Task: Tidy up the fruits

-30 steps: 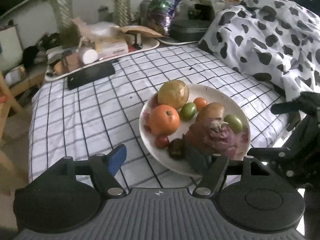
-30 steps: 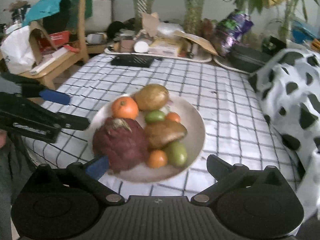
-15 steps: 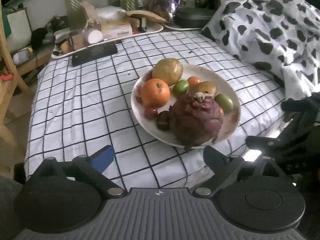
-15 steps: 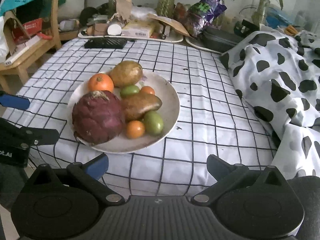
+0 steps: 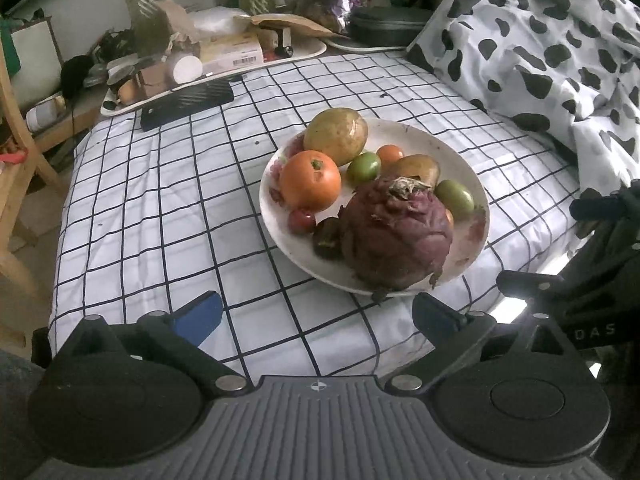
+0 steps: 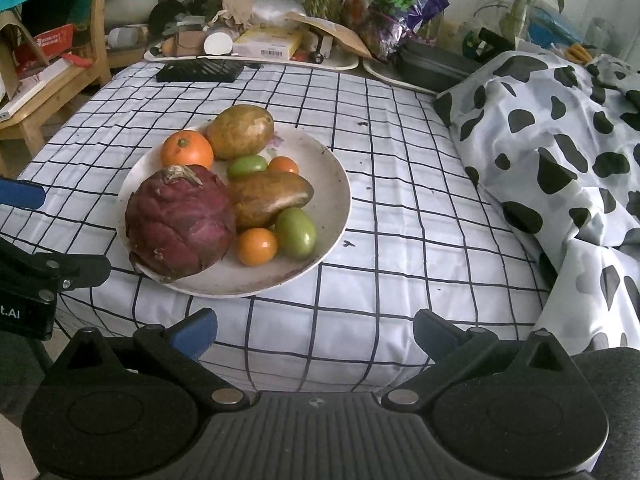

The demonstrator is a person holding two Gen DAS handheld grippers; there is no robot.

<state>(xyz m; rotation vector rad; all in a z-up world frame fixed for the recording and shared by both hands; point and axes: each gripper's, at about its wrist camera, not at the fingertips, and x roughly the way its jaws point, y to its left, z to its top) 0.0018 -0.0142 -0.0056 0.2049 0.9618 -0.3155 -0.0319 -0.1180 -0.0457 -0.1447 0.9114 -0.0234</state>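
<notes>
I hold my left tongs (image 5: 316,316) and right tongs (image 6: 314,330) apart and empty, their job seemingly finished, since the fruit sits heaped on the plate (image 5: 476,184) on the bed (image 5: 160,200).

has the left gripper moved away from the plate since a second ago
Yes. The left gripper has backed off the plate; its jaws, then around the near rim, are opening over the checked sheet.
</notes>
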